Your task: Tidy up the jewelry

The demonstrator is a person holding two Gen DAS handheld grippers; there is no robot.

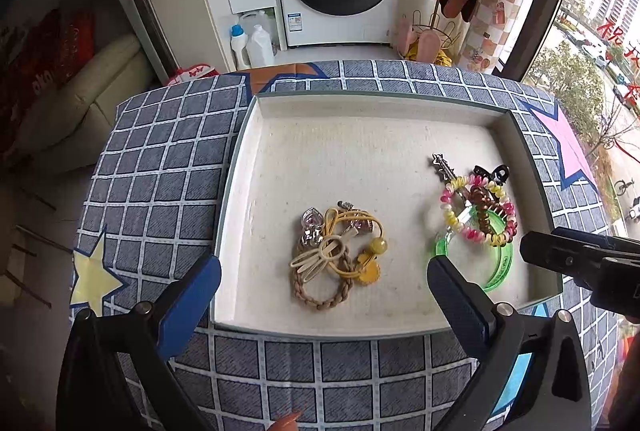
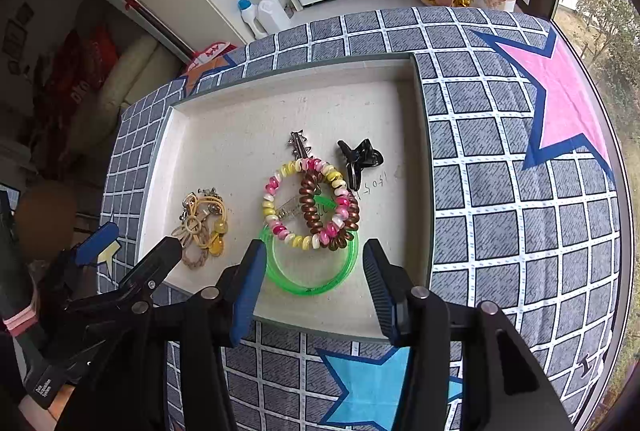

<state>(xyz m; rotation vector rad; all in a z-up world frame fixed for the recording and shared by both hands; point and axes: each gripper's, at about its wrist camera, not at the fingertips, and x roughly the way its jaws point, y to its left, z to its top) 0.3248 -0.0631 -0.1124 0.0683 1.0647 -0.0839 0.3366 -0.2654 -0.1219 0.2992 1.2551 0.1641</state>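
Grey checked cloth covers the table (image 2: 500,191), and on it sits a shallow white tray (image 1: 360,103) holding all the jewelry, ahead of both my tongs. My left tongs (image 1: 324,295) hover wide apart and empty over the tray's near edge, with the tangle of yellow and beige hair ties (image 1: 336,255) lying just ahead between their tips. My right tongs (image 2: 314,285) are also apart and empty, straddling the near side of the green bangle (image 2: 312,271). Two coiled bands, pink-and-yellow (image 2: 304,203) and brown (image 2: 328,211), overlap the bangle's far side, so I judge I should lift it slowly by the near rim, or they will drag along. Beyond them, the silver clip (image 2: 298,145) has its long axis running away from my tongs, and the black claw clip (image 2: 360,159) lies just right of it.
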